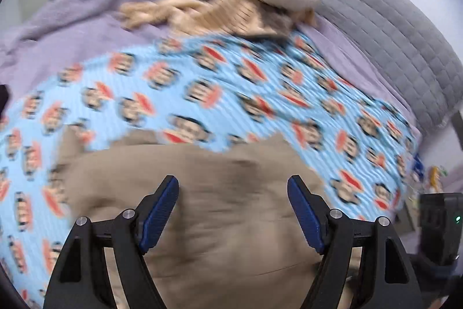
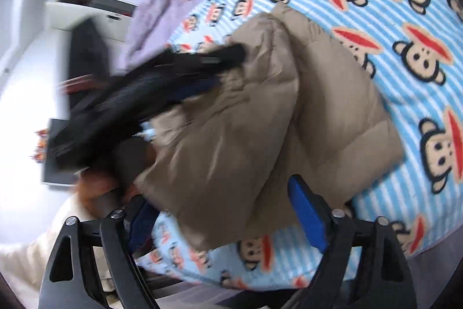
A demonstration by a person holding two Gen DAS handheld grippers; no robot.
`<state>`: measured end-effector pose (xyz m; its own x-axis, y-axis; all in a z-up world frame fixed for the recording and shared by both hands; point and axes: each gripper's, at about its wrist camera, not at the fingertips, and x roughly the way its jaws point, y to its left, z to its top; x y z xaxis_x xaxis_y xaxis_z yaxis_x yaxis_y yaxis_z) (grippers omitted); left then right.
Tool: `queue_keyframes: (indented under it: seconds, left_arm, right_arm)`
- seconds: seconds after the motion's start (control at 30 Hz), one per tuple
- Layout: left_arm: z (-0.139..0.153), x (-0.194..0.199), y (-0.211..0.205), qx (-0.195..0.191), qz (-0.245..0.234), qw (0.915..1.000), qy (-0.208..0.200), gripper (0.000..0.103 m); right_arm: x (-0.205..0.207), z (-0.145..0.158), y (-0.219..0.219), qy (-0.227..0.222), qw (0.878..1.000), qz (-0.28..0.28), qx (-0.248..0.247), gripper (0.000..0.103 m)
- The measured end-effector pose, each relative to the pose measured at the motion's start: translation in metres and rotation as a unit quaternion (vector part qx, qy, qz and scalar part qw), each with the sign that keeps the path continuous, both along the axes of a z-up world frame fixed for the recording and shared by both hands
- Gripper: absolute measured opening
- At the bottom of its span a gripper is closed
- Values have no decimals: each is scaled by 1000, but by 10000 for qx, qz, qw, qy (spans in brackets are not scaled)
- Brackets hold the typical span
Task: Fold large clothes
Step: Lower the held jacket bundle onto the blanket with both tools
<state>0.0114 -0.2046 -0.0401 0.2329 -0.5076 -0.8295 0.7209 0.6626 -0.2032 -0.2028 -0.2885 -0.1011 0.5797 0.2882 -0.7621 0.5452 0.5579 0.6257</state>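
One jacket [image 2: 260,112], one blanket [image 2: 390,135]

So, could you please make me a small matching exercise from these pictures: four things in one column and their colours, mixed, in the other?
Things:
1. jacket
2. blanket
3. sheet
4. headboard

Colours:
a. grey
b. light purple
c. tan brown
d. blue stripes with monkey faces

Pairs: 1-c, 2-d, 3-b, 4-a
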Motion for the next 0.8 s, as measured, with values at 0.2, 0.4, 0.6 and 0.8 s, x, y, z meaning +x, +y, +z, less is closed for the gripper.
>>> queue_keyframes:
  seconds: [0.2,0.4,0.6,0.8]
  left_arm:
    - [-48,49,36,660,821,9942,-221,78]
    - [-71,29,-20,716,480,9955,-386,78]
    - [-89,7,-73,914,146,9951,-346,78]
    - [-99,6,-78,1106,167,9929,-393,80]
  right_arm:
    - [0,1,-1,342,9951,56,-923,20]
    - [-30,-10,-17,700,9923,-216,-1003,20]
    - [-54,-39,-43,1046,9893,-607,-818,20]
    - [-62,-71,-69,1216,9894,-719,-326,22]
